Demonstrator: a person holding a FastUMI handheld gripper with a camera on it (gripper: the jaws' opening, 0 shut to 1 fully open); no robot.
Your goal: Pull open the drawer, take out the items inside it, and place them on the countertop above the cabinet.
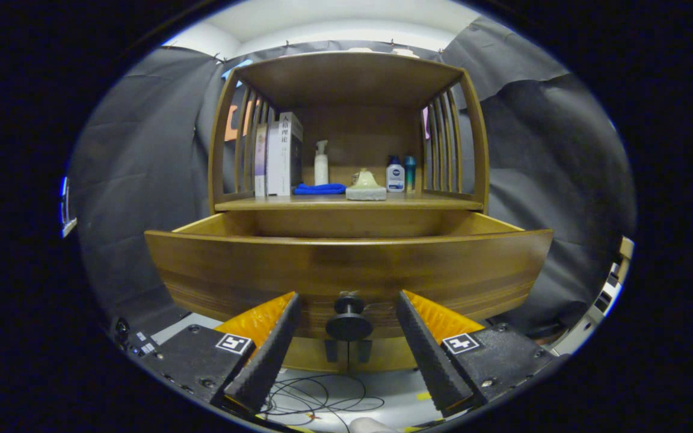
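Wooden drawer (346, 264) stands pulled out below the countertop (346, 203), its knob (349, 320) at 12 o'clock between the wide-open, empty fingers of the gripper (346, 307), which I judge should rise over the front before reaching inside.

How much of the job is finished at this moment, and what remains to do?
Done: the drawer is pulled out from the cabinet. In hand: nothing; the hand-held gripper is open, with the knob between its fingers, neither pressing it. Left: taking items out and onto the countertop. The drawer front hides the inside, so I cannot tell what is there.
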